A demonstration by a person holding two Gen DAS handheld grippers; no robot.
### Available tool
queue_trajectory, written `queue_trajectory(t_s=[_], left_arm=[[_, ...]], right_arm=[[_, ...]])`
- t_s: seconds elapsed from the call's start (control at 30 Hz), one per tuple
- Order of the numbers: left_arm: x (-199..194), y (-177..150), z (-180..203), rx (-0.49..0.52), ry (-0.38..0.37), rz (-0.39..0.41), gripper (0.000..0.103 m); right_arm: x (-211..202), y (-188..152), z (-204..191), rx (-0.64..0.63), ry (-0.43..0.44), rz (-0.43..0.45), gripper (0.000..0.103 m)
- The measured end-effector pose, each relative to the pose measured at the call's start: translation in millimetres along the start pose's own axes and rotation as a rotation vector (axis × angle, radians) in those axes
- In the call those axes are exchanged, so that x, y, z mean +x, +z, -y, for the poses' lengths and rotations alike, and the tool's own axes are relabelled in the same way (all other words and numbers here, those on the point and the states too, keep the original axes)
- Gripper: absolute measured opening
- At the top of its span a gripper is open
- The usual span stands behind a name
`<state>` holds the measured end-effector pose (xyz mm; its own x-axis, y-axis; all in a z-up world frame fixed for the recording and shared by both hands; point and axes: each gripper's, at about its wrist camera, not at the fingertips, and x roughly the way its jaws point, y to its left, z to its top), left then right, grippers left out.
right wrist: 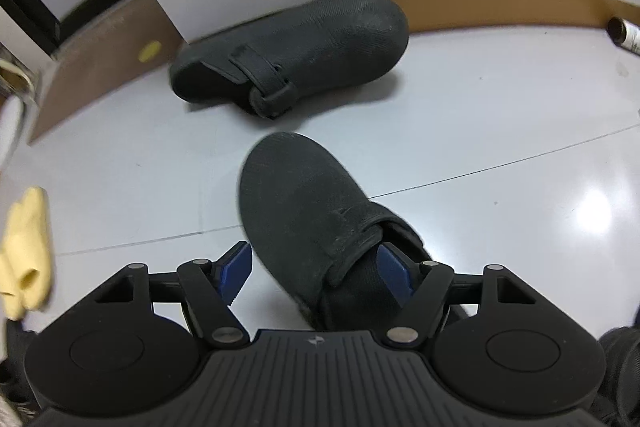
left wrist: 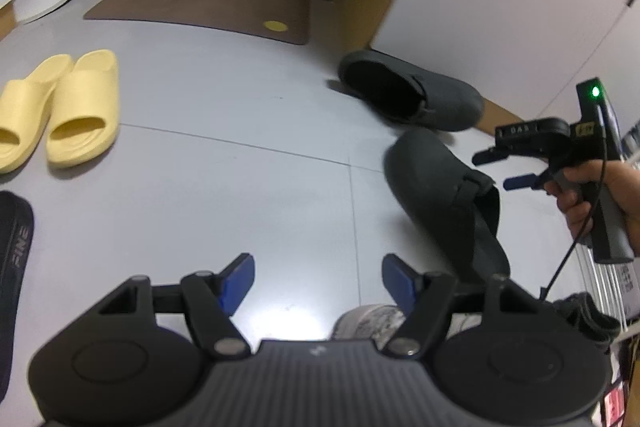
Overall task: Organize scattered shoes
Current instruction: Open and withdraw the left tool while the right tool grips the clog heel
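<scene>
the right gripper [right wrist: 318,273] points steeply down at the pale tiled floor [right wrist: 480,115], its jaws set fairly wide apart. between them sits the heel end of the near dark grey textured slip-on clog [right wrist: 308,223]. the right blue finger pad [right wrist: 394,273] is tucked inside the shoe's opening under the strap, and the left pad stands outside the shoe's left wall with a sliver of floor between; whether either pad presses on the shoe i cannot tell. this clog's long axis runs straight away from the claw, rounded toe pointing forward and a little left.

beyond that toe, close but apart, lies the second dark grey strapped clog [right wrist: 296,55]. it is tipped on its side, long axis crosswise to the claw, toe to the right and opening to the left, just in front of the tan skirting board [right wrist: 500,5]. left of it is a brown doormat [right wrist: 100,63].

the left gripper [left wrist: 318,281] hangs wide and empty over bare floor. ahead and right of it are the same two clogs, with the right gripper held in a person's hand [left wrist: 588,199] beside the near one. ahead and to its left, a pair of pale yellow foam slides [left wrist: 60,107] lies side by side, toes toward the claw. nearer on the left edge lies a black slide with white lettering [left wrist: 16,259].
</scene>
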<state>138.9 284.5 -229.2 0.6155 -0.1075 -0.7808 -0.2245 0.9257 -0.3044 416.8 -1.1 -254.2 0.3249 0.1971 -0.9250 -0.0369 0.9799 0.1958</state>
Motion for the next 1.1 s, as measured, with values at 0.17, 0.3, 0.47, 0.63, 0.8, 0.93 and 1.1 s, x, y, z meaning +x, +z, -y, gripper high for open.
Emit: queue_trajectory(t_s=[0.17,0.3,0.47,0.63,0.8,0.93,1.1], left_arm=[[-1.6,1.0,0.1,-0.002,-0.006,0.004,0.073],[2.8,-2.3,4.7,0.02,-0.016,-0.013,0.073],[4.3,-3.7,0.1,0.001,-0.002,-0.015,0.073],[5.1,-3.3,2.1,-0.002,-0.001,-0.013,0.073],[7.3,-2.9,10.3,0.01,-0.01,-0.016,0.073],[8.4,-4.4,14.7,0.022,-0.015,-0.023,0.073],[11.1,-5.3,12.9,0.014,-0.007,-0.025,0.073]], right_arm=[[17.8,7.9,4.9,0.042,-0.031,-0.028,0.076],[32.0,11.0,4.8,0.024,-0.078,-0.053,0.075],[47.8,12.2,-6.5,-0.103,-0.127,-0.06,0.057],[45.3,6.7,-23.2,-0.306,-0.16,-0.03,0.05],[40.6,9.0,-17.9,-0.382,-0.123,-0.052,0.047],[34.1,4.7,-23.2,-0.509,-0.087,-0.06,0.044],[26.5,-1.8,-35.4,-0.704,-0.052,-0.096,0.043]])
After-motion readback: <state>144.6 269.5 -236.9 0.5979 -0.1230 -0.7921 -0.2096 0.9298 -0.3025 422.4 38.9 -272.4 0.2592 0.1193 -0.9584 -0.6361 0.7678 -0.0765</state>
